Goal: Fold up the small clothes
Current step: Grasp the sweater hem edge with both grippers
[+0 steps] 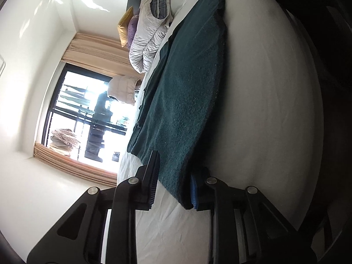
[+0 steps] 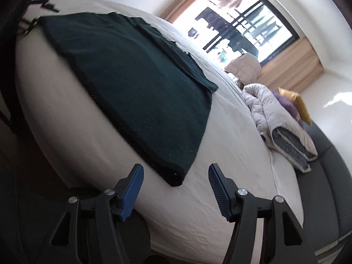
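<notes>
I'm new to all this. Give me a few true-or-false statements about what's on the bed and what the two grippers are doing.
1. The dark green cloth lies on the white bed. True.
2. The right gripper is clamped on the cloth. False: its jaws stand open, with the cloth's corner just ahead.
3. The left gripper has a cloth corner between its jaws. True.
4. The folded quilt lies on top of the green cloth. False: it sits apart.

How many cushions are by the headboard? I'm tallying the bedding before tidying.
2: a yellow cushion against the wall, and a purple cushion beside it, next to the folded duvet. Others may be hidden behind the duvet.
</notes>
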A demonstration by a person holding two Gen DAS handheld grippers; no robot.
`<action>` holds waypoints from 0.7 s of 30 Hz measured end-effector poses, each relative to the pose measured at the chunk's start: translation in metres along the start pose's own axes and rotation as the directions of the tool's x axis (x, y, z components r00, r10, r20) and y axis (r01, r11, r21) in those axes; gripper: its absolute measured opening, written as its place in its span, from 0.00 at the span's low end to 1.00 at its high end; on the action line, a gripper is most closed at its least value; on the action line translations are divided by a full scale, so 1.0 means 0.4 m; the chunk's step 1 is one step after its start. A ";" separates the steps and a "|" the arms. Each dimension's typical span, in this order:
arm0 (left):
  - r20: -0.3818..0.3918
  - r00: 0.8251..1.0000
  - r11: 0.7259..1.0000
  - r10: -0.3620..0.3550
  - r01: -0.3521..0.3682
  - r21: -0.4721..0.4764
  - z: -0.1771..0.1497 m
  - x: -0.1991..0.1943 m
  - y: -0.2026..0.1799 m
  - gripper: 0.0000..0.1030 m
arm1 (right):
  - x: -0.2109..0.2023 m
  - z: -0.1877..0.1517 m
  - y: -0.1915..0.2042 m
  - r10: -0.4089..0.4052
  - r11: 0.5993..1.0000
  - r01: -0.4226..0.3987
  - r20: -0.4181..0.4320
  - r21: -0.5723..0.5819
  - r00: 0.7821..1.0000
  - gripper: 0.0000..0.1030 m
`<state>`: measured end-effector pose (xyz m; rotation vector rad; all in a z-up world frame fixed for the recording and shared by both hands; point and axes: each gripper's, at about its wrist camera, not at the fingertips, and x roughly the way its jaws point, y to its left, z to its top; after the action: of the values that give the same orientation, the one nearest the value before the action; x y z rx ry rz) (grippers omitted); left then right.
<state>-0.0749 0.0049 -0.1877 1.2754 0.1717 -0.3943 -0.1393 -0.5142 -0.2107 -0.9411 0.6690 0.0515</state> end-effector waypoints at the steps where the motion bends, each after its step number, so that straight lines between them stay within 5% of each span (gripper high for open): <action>1: 0.001 1.000 1.000 0.001 -0.001 0.000 0.001 -0.001 0.000 0.22 | 0.001 0.004 0.011 -0.008 0.999 0.008 0.002 -0.031 1.000 0.61; 11: -0.022 0.999 0.998 -0.033 0.032 -0.048 0.000 -0.006 0.002 0.13 | 0.071 0.039 0.075 -0.109 0.967 0.103 -0.014 -0.232 0.994 0.58; 15: -0.023 0.999 0.997 -0.040 0.038 -0.074 0.003 -0.008 0.010 0.12 | 0.091 0.047 0.097 -0.157 0.945 0.148 -0.006 -0.291 0.988 0.48; 18: -0.027 0.999 0.993 -0.041 0.038 -0.113 0.002 -0.008 0.027 0.12 | 0.107 0.044 0.109 -0.182 0.926 0.172 0.004 -0.335 0.983 0.36; 21: -0.029 0.998 0.990 -0.049 0.044 -0.137 0.004 -0.011 0.036 0.09 | 0.123 0.047 0.109 -0.168 0.929 0.149 -0.029 -0.338 0.985 0.06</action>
<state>-0.0737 0.0076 -0.1728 1.1451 0.2524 -0.3950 -0.1046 -0.4855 -0.2622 -1.3279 0.6463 -0.0064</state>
